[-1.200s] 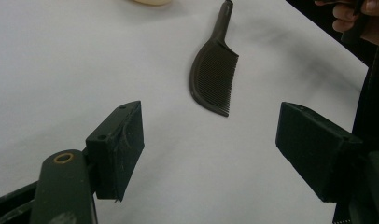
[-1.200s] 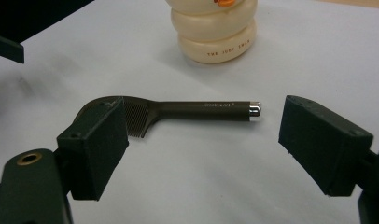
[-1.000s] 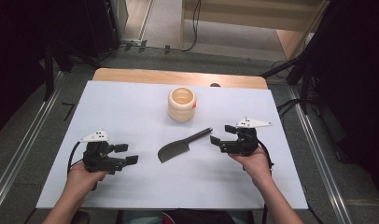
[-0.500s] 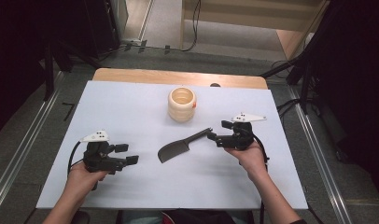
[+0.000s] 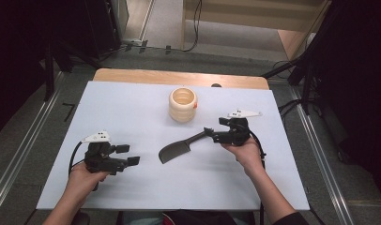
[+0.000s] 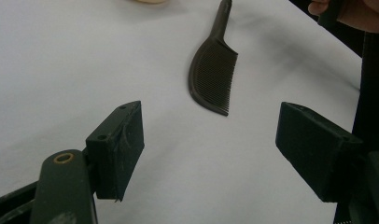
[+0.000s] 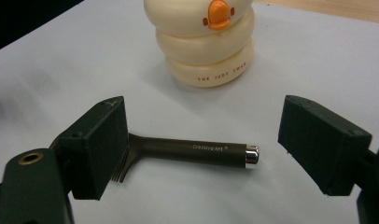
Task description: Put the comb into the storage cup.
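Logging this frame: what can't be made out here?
- Comb teeth: right gripper view, mostly hidden behind the near jaw.
- Cream cup: right gripper view, top cut off by the upper edge.
- Cup's contents: high view, interior too small to tell.
- Right gripper: high view, jaw gap too small to judge.

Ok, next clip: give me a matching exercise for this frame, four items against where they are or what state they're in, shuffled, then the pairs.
Items:
1. comb
2. duck-faced cream cup
3. left tool
4. right tool

Descriptions:
A. open, at the tip of the comb's handle
B. lying flat mid-table, handle toward the right tool
C. open, over bare table, apart from the comb
D. upright at the far middle of the table

Pairs: 1-B, 2-D, 3-C, 4-A
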{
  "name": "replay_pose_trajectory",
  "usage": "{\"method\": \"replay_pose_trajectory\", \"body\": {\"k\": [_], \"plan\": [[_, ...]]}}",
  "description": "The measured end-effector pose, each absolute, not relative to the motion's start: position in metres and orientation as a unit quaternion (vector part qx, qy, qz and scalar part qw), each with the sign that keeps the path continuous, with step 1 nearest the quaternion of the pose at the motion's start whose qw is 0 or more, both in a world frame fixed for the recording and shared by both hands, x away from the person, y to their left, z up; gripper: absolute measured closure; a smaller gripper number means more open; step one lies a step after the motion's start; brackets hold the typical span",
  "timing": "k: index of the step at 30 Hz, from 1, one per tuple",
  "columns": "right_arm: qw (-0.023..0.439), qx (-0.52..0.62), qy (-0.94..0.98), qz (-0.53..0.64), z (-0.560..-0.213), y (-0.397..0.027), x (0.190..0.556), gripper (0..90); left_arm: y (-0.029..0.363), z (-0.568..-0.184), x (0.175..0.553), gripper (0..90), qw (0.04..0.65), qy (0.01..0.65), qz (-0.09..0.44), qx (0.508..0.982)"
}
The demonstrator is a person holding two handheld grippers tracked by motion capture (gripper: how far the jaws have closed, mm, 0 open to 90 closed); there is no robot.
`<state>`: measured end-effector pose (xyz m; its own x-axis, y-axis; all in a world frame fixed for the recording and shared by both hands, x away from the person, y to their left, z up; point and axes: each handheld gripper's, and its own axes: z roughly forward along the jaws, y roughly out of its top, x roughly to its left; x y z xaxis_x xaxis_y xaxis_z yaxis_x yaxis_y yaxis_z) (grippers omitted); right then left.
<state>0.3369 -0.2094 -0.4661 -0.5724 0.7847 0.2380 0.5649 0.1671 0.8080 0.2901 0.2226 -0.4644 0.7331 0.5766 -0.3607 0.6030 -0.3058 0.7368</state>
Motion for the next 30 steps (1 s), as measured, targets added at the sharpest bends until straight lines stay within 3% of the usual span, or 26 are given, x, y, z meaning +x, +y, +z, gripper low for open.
{"method": "replay_pose_trajectory", "body": {"k": [21, 23, 26, 30], "plan": [[0.122, 0.446, 0.760, 0.457, -0.469, -0.195, 0.365, 14.6, 0.225, -0.464, 0.286, 24.1, 0.459, 0.365, -0.011, 0.810], [0.132, 0.441, 0.758, 0.461, -0.471, -0.193, 0.367, 19.7, 0.226, -0.464, 0.286, 24.1, 0.461, 0.367, -0.012, 0.808], [0.133, 0.444, 0.757, 0.461, -0.472, -0.192, 0.368, 20.0, 0.227, -0.464, 0.285, 24.1, 0.460, 0.367, -0.010, 0.808], [0.146, 0.443, 0.755, 0.460, -0.474, -0.191, 0.368, 30.4, 0.227, -0.464, 0.285, 24.1, 0.461, 0.367, -0.010, 0.808]]}}
